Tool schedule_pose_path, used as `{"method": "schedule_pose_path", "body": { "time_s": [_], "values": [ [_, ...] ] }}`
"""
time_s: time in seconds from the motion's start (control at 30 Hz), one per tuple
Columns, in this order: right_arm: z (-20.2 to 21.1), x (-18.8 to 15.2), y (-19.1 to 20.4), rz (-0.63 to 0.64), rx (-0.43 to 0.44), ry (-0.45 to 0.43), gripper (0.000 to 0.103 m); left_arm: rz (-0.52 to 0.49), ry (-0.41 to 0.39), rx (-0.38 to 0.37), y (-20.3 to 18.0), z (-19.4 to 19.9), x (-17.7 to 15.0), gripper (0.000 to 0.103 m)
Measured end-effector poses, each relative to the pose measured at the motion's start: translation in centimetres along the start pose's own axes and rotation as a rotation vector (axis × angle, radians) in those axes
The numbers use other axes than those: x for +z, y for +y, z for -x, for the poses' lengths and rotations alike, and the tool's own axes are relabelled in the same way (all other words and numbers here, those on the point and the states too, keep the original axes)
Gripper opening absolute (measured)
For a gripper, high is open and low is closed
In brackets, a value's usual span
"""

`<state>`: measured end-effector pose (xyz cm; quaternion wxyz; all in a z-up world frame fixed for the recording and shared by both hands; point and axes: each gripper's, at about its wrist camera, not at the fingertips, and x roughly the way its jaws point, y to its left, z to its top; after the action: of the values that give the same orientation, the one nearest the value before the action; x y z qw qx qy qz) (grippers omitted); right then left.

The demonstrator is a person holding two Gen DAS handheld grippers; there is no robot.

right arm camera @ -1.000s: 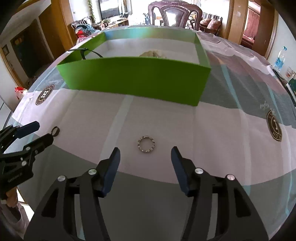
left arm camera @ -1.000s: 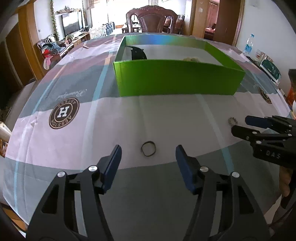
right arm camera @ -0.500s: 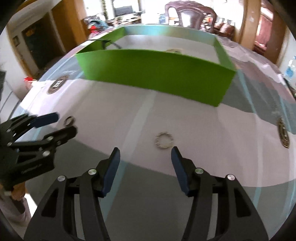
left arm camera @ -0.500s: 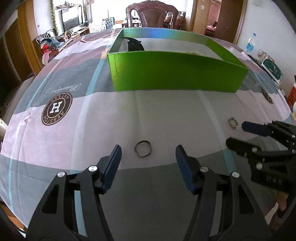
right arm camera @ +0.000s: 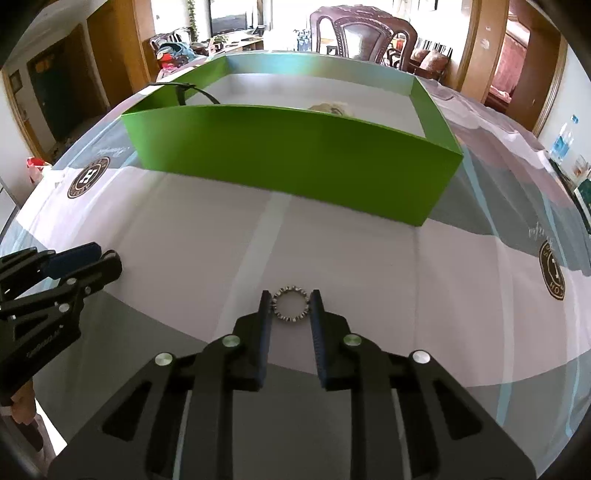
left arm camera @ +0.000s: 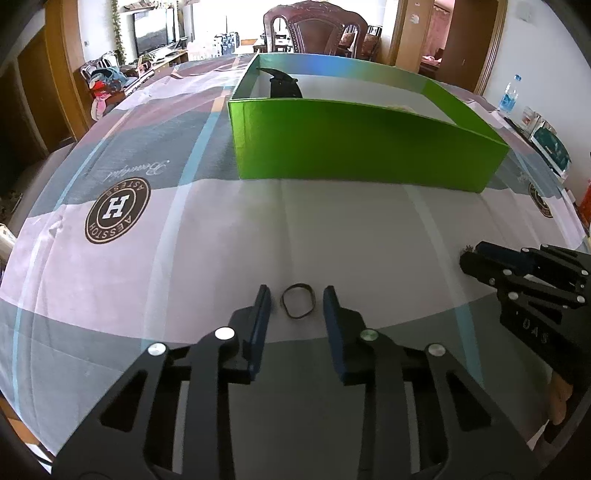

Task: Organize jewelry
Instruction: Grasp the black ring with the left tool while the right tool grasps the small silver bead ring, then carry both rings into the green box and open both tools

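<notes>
A thin dark ring [left arm camera: 297,316] lies on the tablecloth between the fingers of my left gripper [left arm camera: 294,295]. Its jaws are closing, and a small gap still shows on each side of the ring. In the right wrist view a silver beaded ring [right arm camera: 291,288] lies between the pads of my right gripper [right arm camera: 290,301], which is closing and touches it on both sides. Beyond both rings stands a green open box [left arm camera: 351,147], also in the right wrist view [right arm camera: 295,155]. Each gripper shows in the other's view: the right gripper [left arm camera: 472,254] and the left gripper [right arm camera: 105,256].
Inside the box are a black item [left arm camera: 282,86] at the left and a pale item [right arm camera: 330,108] near the middle. The table has a grey, white and pink cloth with a round logo [left arm camera: 117,210]. A wooden chair [left arm camera: 314,33] stands behind; a water bottle [left arm camera: 509,94] is at the far right.
Both grippers' jaws have narrowed sharply around their rings. Each ring now sits between the fingertips instead of ahead of them. The hands have barely moved.
</notes>
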<state>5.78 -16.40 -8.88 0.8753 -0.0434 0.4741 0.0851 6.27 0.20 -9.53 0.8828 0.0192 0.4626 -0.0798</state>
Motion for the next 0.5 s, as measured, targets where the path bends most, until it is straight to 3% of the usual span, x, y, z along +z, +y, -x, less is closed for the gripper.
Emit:
{"method": "schedule_pose_path", "body": {
  "time_s": [0.13, 0.5],
  "values": [
    [0.2, -0.2, 0.0, -0.004, 0.008, 0.001, 0.021, -0.003, -0.002, 0.012, -0.3, 0.0, -0.1, 0.020],
    [0.5, -0.6, 0.1, -0.027, 0.024, 0.013, 0.021, -0.037, -0.016, -0.019, -1.5, 1.1, -0.5, 0.020]
  ]
}}
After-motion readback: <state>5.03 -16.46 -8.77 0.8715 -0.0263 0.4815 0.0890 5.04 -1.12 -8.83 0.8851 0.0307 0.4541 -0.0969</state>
